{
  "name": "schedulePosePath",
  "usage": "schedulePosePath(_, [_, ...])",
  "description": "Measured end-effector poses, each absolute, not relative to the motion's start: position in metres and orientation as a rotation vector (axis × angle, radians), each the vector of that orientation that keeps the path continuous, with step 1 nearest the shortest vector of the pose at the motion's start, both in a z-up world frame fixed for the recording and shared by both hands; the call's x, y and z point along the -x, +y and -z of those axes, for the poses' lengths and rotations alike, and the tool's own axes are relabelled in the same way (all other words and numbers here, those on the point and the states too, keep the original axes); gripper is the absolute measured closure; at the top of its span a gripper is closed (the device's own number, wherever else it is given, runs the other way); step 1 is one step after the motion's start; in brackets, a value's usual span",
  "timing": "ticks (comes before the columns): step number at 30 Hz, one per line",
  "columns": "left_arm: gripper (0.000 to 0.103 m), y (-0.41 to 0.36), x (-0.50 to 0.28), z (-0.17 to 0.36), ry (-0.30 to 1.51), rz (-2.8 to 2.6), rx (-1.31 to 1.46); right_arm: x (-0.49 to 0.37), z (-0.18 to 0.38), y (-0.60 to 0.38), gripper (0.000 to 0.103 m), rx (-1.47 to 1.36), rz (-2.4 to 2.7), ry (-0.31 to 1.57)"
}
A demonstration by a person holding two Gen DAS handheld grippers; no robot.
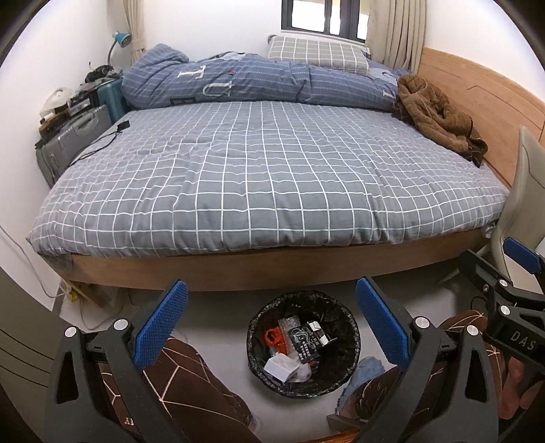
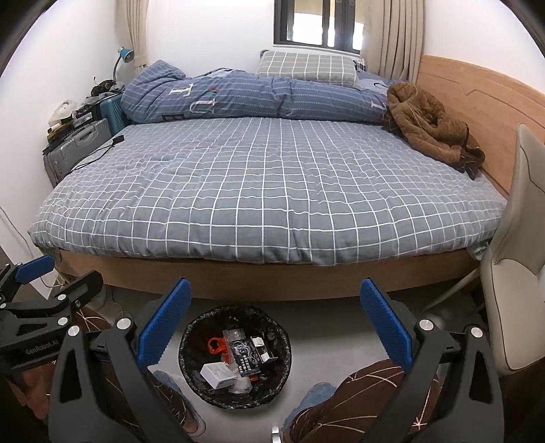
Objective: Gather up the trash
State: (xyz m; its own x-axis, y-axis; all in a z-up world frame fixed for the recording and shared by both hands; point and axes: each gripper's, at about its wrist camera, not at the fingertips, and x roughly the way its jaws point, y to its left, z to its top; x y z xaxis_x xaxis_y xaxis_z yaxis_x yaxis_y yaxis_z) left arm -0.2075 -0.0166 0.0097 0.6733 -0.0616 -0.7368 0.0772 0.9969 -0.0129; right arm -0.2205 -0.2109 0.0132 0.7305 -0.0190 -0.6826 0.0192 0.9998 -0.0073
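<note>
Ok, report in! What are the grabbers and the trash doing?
Left gripper open, empty. Right gripper open, empty. Trash in bin on floor. Nothing in the way.

Place: a home bedroom.
Bed [image 1: 265, 177]: filled the view ahead of the hand-held gripper, under a grey checked cover.
Bedding: a rolled blue duvet [image 1: 259, 81] and a pillow [image 1: 316, 54] lay at its far edge.
Window [image 1: 323, 17]: curtained, beyond the bed.
Suitcases [image 1: 75, 139]: stood far left.
</note>
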Motion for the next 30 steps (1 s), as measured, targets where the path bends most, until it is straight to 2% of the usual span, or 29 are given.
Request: schedulePosePath(30, [0.006, -0.0147, 0.2071, -0.0077, 0.827, 0.086, -0.020, 0.2214, -0.0101, -0.2088, 0.008, -0.008, 0.024, 0.745])
